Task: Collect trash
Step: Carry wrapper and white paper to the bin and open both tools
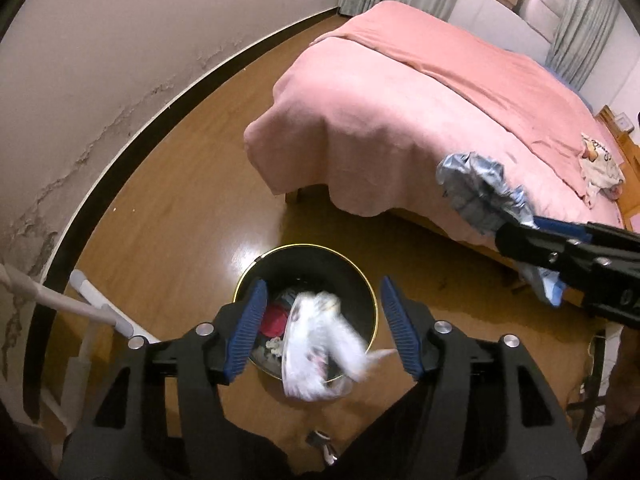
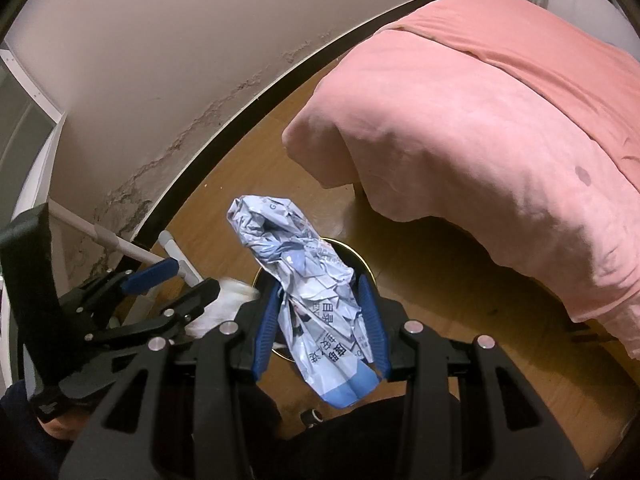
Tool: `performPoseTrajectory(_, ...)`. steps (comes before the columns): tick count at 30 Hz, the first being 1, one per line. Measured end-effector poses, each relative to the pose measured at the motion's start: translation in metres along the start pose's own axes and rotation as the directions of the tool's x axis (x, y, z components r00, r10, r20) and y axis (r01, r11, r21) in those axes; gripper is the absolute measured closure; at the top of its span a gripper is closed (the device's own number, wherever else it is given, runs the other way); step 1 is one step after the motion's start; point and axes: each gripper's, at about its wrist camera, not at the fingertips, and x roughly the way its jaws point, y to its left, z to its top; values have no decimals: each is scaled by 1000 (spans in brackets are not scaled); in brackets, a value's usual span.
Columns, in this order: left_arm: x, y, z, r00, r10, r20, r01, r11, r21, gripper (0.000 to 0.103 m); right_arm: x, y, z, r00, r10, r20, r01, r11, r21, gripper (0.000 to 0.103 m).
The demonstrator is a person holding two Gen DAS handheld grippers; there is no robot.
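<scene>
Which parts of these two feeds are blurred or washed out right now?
Left wrist view: the white wrapper over the bin is motion-smeared, and ceiling light glares on the floor. Right wrist view: the crumpled paper is sharp with readable print; the white wrapper is blurred.

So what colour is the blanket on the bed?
Pink blanket, best seen in the right wrist view.

1. The white wrapper [image 1: 320, 344] is motion-blurred; its print cannot be read.
2. The bin [image 2: 362, 266] is largely hidden by the crumpled blue-white paper [image 2: 304, 280].
3. The bed [image 1: 400, 120] is cut off at the right edge.
</scene>
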Motion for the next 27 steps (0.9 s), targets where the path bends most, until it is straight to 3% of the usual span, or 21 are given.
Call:
performPoseTrajectory(9,-35,4,-1,999,-12,39,12,1000,-10,45,14,11,-1,999,8,-32,-8,1000,-6,63)
performPoseTrajectory(18,-99,11,-9,993,12,117,-8,1000,-29,40,37,36,-1,997,17,-69,-19,999,-27,62)
performPoseTrajectory(20,-115,17,-13,990,18,137,-12,999,-45,38,40,43,0,997,16,-70,-18,999,-33,58)
performPoseTrajectory(22,-130,23,-17,987,29,155,-20,998,-59,36,42,48,2,998,9,-63,-12,999,-35,42)
performPoseTrajectory(27,-167,45,-31,978,75,195,-54,993,-109,32,42,64,7,999,14,-51,-16,999,-42,40)
